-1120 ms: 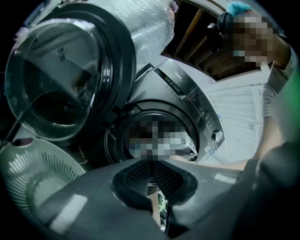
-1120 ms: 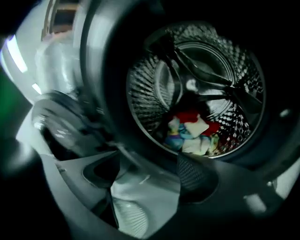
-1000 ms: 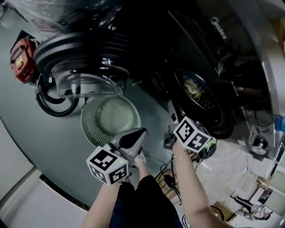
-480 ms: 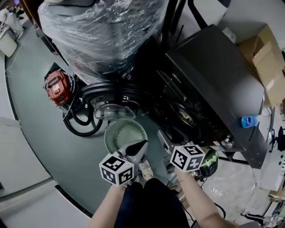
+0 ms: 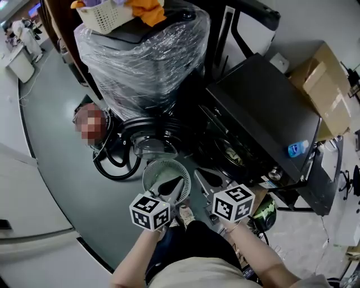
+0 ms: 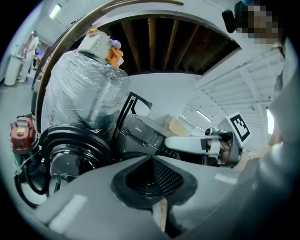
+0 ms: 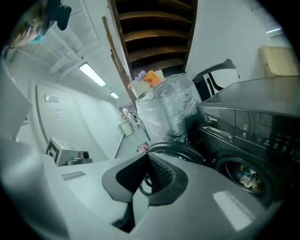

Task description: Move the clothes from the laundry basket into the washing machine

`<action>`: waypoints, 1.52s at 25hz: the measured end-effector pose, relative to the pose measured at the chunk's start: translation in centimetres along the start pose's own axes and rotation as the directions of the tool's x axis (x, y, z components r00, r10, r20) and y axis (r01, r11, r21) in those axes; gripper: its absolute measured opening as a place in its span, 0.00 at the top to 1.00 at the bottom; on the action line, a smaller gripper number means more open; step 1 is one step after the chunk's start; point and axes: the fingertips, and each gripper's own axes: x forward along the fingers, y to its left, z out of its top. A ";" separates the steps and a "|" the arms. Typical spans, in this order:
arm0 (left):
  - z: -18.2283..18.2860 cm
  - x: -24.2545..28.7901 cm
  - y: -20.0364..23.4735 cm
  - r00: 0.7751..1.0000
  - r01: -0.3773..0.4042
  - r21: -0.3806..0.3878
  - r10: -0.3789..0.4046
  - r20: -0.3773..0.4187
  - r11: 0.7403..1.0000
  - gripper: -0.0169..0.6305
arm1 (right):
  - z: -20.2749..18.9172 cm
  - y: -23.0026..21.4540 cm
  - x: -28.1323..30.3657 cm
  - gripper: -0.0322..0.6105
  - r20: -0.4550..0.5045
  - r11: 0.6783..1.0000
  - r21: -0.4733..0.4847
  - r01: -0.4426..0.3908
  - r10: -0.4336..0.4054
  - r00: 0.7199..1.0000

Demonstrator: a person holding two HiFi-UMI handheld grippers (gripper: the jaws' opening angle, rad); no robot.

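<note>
"Midea" readable on washing machine front panel in both gripper views, not legible from head view. Only square markers on both gripper cubes, no text. Label on blue bottle atop machine too small to read. Clothes in drum, seen best in right gripper view, barely visible from head view. Round door swung open to the left. Green laundry basket on floor left of machine, near part covered by left gripper, contents hard to judge. Left gripper pressed together, empty. Right gripper just closed, pressed together, nothing between. Far left, plastic-wrapped stack topped by white basket with orange cloth. Cardboard box far right, cut off in right gripper view.
</note>
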 end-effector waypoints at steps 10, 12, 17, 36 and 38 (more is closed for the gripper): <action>2.1 -2.4 -2.5 1.000 -0.005 0.113 0.002 0.019 0.994 0.97 | 1.5 5.4 -2.4 0.91 0.039 0.974 -0.160 -0.161 0.169 0.985; 2.6 -2.7 -2.7 0.999 -0.013 0.114 0.010 0.034 0.993 0.97 | 1.7 5.8 -2.8 0.91 0.041 0.971 -0.176 -0.163 0.172 0.984; 2.9 -3.1 -3.0 0.999 -0.026 0.130 0.021 0.037 0.991 0.97 | 1.0 6.6 -3.3 0.91 0.008 0.964 -0.186 -0.189 0.194 0.981; 2.4 -2.8 -4.4 1.000 0.015 0.133 -0.018 0.018 0.991 0.97 | 1.1 5.0 -5.8 0.91 -0.159 0.933 -0.277 -0.229 0.190 0.969; 2.3 -2.7 -4.4 1.000 0.016 0.126 -0.019 0.021 0.992 0.97 | 1.1 4.8 -5.9 0.91 -0.167 0.931 -0.285 -0.229 0.187 0.968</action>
